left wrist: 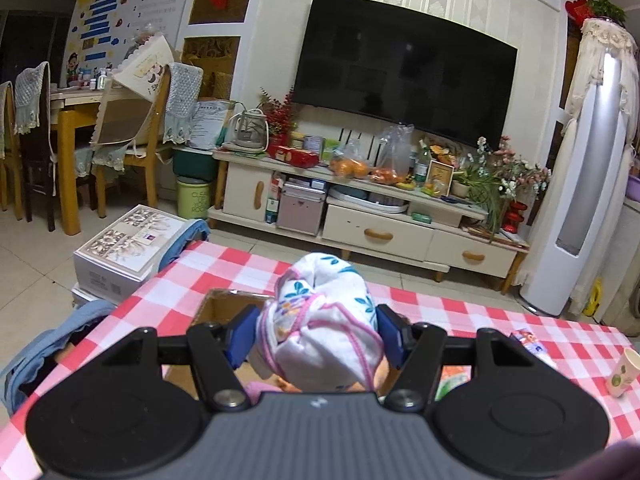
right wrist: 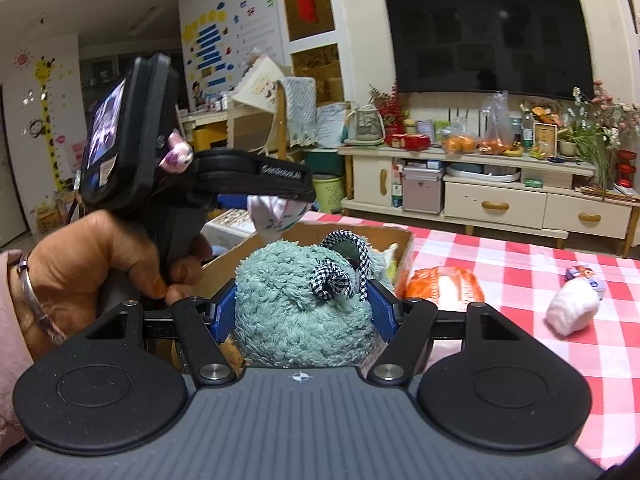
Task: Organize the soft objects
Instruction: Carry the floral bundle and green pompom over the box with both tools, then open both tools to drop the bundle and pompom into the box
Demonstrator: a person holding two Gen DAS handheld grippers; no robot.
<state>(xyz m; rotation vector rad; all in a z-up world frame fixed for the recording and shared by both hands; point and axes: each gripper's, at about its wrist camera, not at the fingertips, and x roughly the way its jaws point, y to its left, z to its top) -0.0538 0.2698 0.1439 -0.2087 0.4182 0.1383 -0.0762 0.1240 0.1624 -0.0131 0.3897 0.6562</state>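
Between left gripper pads: floral white cloth, clamped. Right gripper clamps teal plush; cardboard box just beyond.

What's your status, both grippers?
Left gripper shut on white cloth. Right gripper shut on teal plush. Both over box. Nothing blocking.

The right gripper clamps a fluffy teal toy with a checked ribbon at the centre. At ten o'clock, a hand holds the left gripper, which pinches a floral cloth above a cardboard box. At three o'clock, a white roll lies on the checked tablecloth, with an orange packet between it and the box.
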